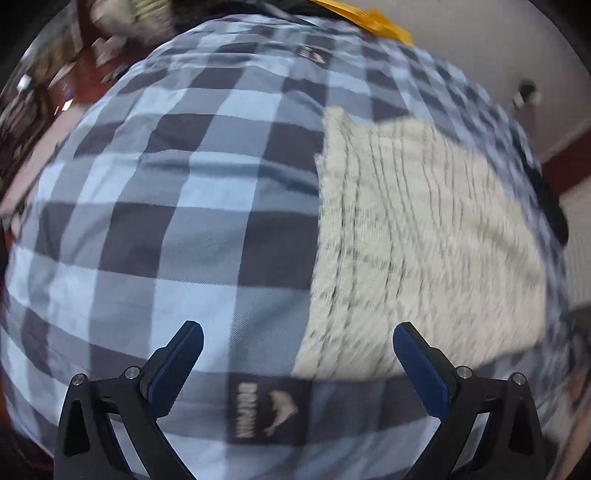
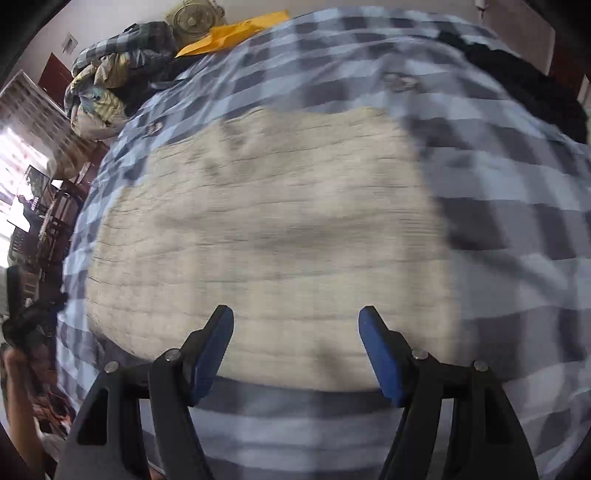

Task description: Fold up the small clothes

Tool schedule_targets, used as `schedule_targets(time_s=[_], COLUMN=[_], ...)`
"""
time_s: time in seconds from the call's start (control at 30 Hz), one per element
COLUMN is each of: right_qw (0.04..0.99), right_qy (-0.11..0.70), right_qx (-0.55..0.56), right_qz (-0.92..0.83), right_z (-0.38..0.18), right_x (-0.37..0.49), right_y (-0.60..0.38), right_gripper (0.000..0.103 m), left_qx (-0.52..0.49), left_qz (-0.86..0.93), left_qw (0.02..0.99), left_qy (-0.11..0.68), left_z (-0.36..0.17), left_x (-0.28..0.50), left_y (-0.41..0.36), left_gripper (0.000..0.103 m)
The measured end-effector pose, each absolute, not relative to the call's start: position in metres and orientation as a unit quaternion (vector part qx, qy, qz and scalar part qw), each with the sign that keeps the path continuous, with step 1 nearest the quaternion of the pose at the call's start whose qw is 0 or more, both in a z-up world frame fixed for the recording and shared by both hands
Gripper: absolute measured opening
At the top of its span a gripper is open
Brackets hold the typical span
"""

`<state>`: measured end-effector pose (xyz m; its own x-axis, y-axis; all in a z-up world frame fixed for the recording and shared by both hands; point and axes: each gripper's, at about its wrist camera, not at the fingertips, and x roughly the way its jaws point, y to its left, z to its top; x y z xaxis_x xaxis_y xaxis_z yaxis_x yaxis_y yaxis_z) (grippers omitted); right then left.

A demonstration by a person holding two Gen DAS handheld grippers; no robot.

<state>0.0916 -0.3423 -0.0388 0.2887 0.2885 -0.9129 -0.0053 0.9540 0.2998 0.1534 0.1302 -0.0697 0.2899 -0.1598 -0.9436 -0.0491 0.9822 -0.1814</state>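
A cream knitted garment (image 1: 417, 243) with thin dark stripes lies flat on a blue and grey checked bedcover (image 1: 184, 206). In the left wrist view it fills the right half, and my left gripper (image 1: 297, 338) hangs open above its near left edge, nothing between the blue pads. The right wrist view shows the same garment (image 2: 266, 236), blurred, spread across the middle. My right gripper (image 2: 295, 321) is open over its near edge, with nothing held.
A yellow envelope (image 2: 232, 31) and a heap of bedding and clothes (image 2: 110, 81) lie at the far end of the bed. A dark garment (image 2: 517, 85) sits at the far right. A person's hand (image 2: 18, 387) shows at the lower left. Furniture stands beyond the bed's left side.
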Motion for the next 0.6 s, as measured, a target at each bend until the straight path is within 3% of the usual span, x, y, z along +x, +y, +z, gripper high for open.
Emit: schedule_targets(time_s=[0.13,0.37,0.43,0.5,0.53,0.57,0.6], right_qw=[0.772,0.750,0.745,0.743,0.745,0.745,0.740], right_qy=[0.614,0.615,0.614,0.612,0.606,0.605,0.609], right_qx=[0.149,0.220,0.232,0.237,0.242,0.242,0.244], right_qz=[0.068,0.107,0.119,0.133,0.139,0.144,0.148], right_z=[-0.067,-0.095,-0.099,-0.100,-0.098,-0.097,-0.096], right_x=[0.083,0.084,0.084,0.084,0.083,0.084,0.084], right_y=[-0.388,-0.399,-0.397,-0.395,-0.393,-0.391,-0.390], right_gripper=[0.067,0.067,0.067,0.067,0.056,0.028,0.018], left_qx=[-0.036,-0.097,-0.135,-0.159,-0.157,-0.140,-0.131], left_qz=[-0.074,-0.127,-0.134,-0.156,-0.163,-0.163,-0.163], left_qw=[0.791,0.762,0.753,0.746,0.748,0.757,0.761], left_qy=[0.606,0.628,0.630,0.627,0.624,0.617,0.614], left_z=[-0.091,-0.131,-0.135,-0.134,-0.131,-0.126,-0.123], left_x=[0.141,0.151,0.154,0.154,0.153,0.151,0.152], left_y=[0.115,0.109,0.111,0.109,0.108,0.105,0.103], left_gripper=[0.103,0.101,0.086,0.055,0.050,0.041,0.034])
